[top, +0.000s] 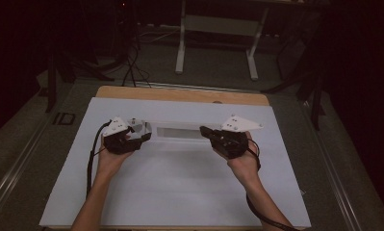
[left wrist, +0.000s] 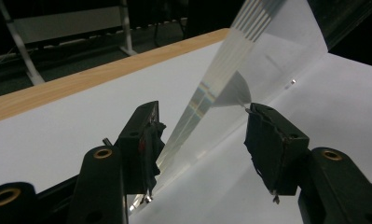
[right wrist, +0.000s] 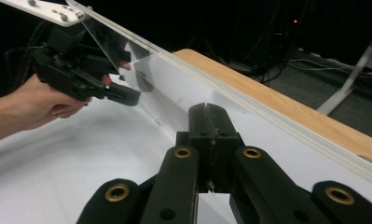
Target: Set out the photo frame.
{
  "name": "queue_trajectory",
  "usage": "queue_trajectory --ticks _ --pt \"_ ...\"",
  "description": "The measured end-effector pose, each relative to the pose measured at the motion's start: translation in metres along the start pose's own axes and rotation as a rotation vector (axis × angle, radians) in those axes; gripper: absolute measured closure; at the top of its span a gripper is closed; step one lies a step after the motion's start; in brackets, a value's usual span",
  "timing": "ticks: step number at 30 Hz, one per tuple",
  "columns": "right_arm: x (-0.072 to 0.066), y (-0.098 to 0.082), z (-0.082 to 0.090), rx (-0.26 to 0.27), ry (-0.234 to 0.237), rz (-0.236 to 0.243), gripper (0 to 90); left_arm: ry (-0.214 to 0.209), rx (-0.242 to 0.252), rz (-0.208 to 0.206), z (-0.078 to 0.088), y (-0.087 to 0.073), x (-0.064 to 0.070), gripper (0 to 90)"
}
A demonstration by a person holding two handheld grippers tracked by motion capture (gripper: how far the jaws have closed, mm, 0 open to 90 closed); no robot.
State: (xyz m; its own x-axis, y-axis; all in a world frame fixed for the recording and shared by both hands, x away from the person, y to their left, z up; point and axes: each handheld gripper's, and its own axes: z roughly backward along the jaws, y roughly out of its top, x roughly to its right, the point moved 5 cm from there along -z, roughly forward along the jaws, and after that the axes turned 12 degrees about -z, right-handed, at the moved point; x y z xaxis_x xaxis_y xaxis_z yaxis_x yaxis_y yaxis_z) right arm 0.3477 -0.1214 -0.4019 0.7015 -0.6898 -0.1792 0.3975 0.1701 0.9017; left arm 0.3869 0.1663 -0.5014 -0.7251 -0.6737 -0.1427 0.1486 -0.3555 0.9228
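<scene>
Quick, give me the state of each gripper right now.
Left gripper: open, its jaws set either side of a clear plastic sheet.
Right gripper: shut; whether it pinches the sheet cannot be told.

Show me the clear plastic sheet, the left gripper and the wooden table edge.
clear plastic sheet (top: 177, 131), high view, its flat middle.
left gripper (top: 144, 133), high view, between its jaws.
wooden table edge (top: 180, 94), high view, the far strip.

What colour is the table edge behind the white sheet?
Light wood-brown table edge, best seen in the right gripper view.
</scene>
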Motion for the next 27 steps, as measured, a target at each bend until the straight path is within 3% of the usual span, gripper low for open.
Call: queue_trajectory --ticks 12,20,27 --pt "0.022 -0.017 -0.001 -0.023 -0.054 -0.021 86.1 0.014 -0.007 -0.006 -0.002 0.001 -0.002 47.1" --pt "0.038 -0.031 0.003 -0.032 -0.099 0.01 79.8 0.02 0.001 0.005 -0.004 0.002 -0.005 47.2" --pt "0.064 -0.047 0.008 -0.036 -0.118 -0.039 71.0 0.024 0.004 0.006 -0.005 0.003 -0.007 47.4"
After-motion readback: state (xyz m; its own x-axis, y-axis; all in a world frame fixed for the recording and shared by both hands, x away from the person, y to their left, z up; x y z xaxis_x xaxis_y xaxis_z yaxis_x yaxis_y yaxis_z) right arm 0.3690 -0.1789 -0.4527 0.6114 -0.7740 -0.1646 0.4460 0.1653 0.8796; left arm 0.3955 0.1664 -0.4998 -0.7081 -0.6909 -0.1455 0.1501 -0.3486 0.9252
